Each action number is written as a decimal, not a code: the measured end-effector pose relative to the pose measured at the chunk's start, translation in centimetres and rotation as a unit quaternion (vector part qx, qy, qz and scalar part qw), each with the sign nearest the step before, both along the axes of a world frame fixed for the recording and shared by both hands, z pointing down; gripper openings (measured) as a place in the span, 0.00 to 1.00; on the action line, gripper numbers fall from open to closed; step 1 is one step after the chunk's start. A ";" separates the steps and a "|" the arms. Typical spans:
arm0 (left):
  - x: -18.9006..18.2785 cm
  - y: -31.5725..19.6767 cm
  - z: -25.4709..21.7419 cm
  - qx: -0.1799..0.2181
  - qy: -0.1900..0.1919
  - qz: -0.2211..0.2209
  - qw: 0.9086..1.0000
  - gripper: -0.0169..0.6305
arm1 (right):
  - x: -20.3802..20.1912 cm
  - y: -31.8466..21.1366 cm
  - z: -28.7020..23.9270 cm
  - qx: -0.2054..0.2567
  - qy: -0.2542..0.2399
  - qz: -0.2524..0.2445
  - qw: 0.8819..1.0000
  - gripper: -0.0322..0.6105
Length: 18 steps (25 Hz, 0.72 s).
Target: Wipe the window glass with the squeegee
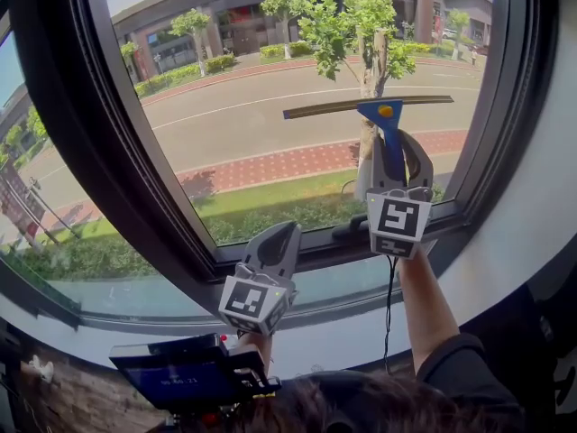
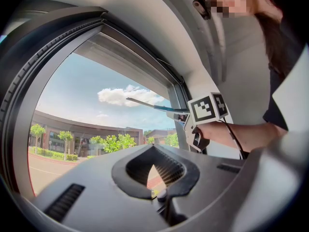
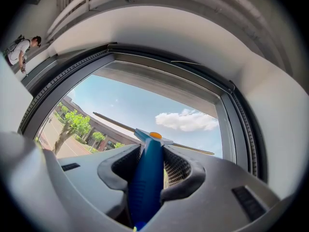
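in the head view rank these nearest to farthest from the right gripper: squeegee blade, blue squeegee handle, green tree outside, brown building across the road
1. Blue plastic squeegee handle: clamped in the fingers of the right gripper.
2. Long thin squeegee blade: just above, at the handle's top.
3. Green leafy tree: outside, behind the blade.
4. Brown curved building: beyond the road, at the view's top.

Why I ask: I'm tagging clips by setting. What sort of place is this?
Likely indoors at a building's window overlooking a street: dark window frame, road and trees outside, squeegee in the right tongs.
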<state>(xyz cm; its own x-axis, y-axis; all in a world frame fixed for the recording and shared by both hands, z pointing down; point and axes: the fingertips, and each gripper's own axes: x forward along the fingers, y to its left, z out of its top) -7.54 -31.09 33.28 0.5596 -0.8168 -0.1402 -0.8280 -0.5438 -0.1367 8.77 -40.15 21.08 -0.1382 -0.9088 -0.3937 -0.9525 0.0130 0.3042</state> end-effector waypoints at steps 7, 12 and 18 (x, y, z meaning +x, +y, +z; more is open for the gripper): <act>0.4 0.2 0.1 -0.008 0.003 0.005 1.000 0.03 | 0.3 0.2 3.3 -0.008 0.012 0.001 1.000 0.27; 0.4 0.1 0.3 -0.010 -0.001 0.001 1.000 0.03 | 0.5 0.2 5.0 -0.024 0.014 0.003 1.000 0.27; 0.7 0.1 0.4 -0.008 -0.006 0.008 1.000 0.03 | 0.6 0.3 7.3 -0.039 0.015 0.003 0.999 0.27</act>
